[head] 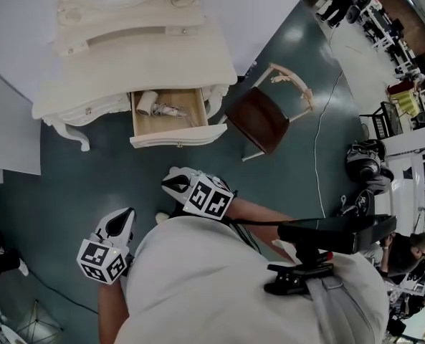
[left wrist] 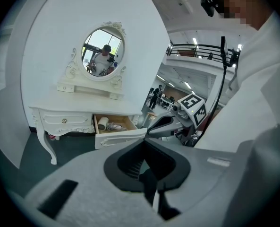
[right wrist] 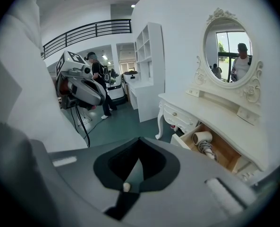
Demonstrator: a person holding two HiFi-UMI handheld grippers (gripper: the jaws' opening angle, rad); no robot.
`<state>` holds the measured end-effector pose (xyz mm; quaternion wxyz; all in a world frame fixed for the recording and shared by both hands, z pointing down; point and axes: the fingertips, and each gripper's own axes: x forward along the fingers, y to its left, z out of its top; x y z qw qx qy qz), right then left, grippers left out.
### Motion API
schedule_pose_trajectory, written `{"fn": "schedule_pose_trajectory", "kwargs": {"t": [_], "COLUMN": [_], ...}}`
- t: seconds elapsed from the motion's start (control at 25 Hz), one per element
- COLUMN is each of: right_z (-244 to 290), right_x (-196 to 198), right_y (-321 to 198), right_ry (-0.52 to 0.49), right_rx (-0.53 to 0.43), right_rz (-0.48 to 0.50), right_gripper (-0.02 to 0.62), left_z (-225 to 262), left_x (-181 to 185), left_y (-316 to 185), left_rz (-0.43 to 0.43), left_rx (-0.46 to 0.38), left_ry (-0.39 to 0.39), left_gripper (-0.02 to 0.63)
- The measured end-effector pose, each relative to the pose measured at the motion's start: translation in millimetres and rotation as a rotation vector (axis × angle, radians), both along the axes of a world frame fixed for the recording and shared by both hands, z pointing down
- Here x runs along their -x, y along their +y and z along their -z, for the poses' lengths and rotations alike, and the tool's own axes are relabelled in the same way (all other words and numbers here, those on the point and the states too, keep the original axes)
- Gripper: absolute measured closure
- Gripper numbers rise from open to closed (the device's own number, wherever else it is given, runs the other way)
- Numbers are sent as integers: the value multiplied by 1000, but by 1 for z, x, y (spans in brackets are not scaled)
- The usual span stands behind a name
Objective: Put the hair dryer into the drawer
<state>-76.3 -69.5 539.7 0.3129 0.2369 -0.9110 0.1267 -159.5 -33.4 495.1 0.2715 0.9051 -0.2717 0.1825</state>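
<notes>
In the head view, a white dressing table (head: 126,70) is seen at the top, with its drawer (head: 178,136) pulled out over the dark floor (head: 90,178). The hair dryer (head: 158,107) is found lying inside the drawer, its white body at the left end and its cord bunched beside it. A chair (head: 259,119) with a brown seat is placed just right of the table. Both tools are held low, well apart from the drawer. The left gripper (head: 126,215) is shown with its dark tips drawn to a point, and the right gripper (head: 166,183) likewise.

In the left gripper view, the left gripper (left wrist: 147,174) is seen with its jaws brought together, and nothing is clamped or touched by them. Beyond them the right gripper (left wrist: 151,130) is visible in the air, with the open drawer (left wrist: 118,137) and the hair dryer (left wrist: 106,125) behind it, under the oval mirror (left wrist: 103,51).

In the right gripper view, the right gripper (right wrist: 129,176) is shown with its jaws pressed closed at the tips; only a thin sliver of floor is seen between the pads further in, and no object is held. The hair dryer (right wrist: 203,138) is seen resting in the wooden drawer (right wrist: 227,157) of the dressing table (right wrist: 210,110), with the left gripper (right wrist: 101,100) raised at the left.
</notes>
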Motion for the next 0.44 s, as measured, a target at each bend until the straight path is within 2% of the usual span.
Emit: {"fn": "schedule_pose_trajectory", "kwargs": {"t": [0.44], "right_z": [-4], "right_x": [-32], "right_y": [-66], "right_ry": [-5], "right_rx": [-6], "right_rz": [13], "right_gripper": [597], "left_z": [-1], "left_x": [-35], "left_y": [-66], "left_rz": [-2], "left_rx": [6], "left_ry": [-15], "left_gripper": [606]}}
